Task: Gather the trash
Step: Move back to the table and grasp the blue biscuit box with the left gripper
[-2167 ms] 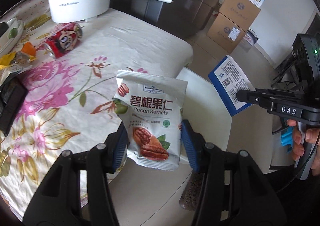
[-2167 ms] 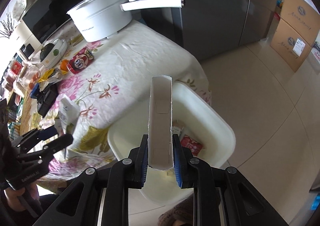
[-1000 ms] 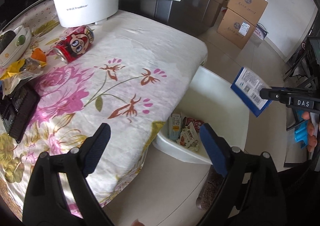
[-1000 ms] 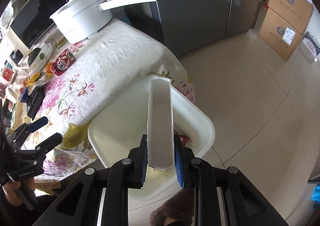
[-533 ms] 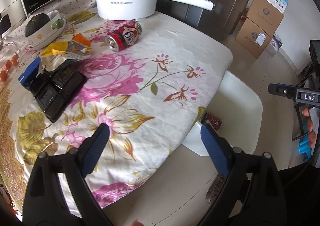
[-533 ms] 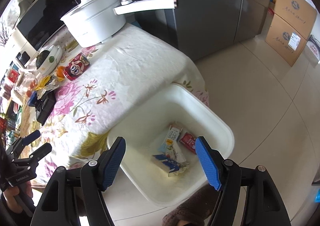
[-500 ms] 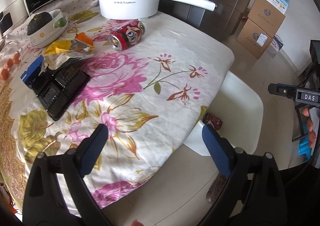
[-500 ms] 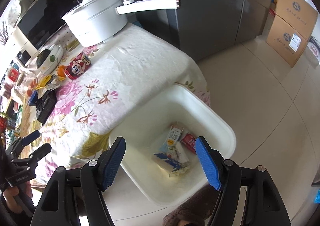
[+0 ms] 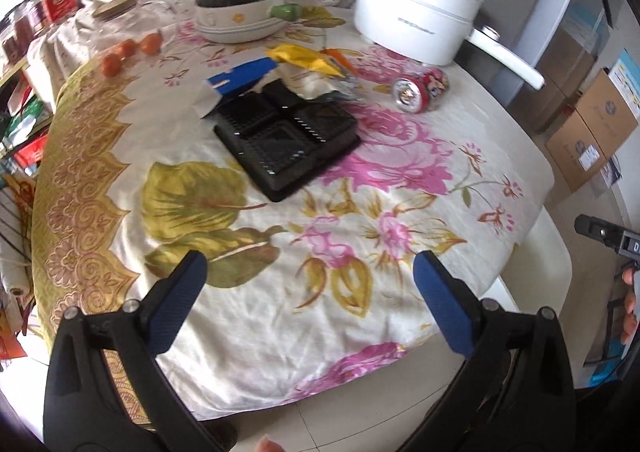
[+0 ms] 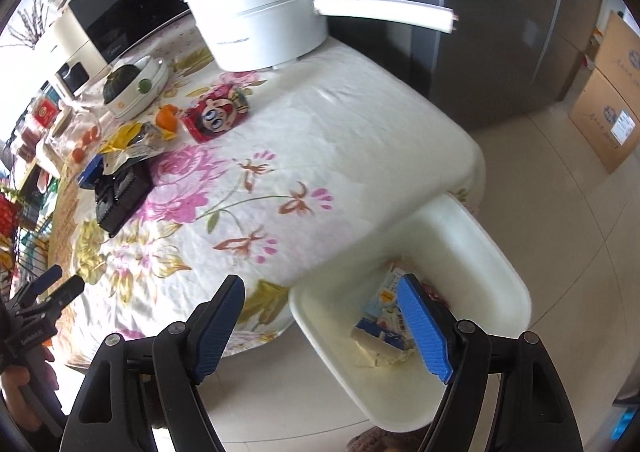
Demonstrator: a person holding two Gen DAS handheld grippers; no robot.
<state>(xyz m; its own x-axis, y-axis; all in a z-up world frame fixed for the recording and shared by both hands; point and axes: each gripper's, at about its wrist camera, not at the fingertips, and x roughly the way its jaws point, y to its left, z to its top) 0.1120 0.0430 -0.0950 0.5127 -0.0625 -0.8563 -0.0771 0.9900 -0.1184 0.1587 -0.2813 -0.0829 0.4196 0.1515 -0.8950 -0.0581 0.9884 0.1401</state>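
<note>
Both tongs, left (image 9: 308,284) and right (image 10: 320,312), tilt steeply downward, just opened wide, gripping nothing.

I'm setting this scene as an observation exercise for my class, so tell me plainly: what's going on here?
A person is clearing trash off a flowered table with a gripper in each hand. Both the left gripper and the right gripper are open and empty, their jaws having just been opening. Some cartons and wrappers already lie in the white bin beside the table. Still on the tablecloth are a black plastic tray, a red can on its side and a yellow wrapper.
</note>
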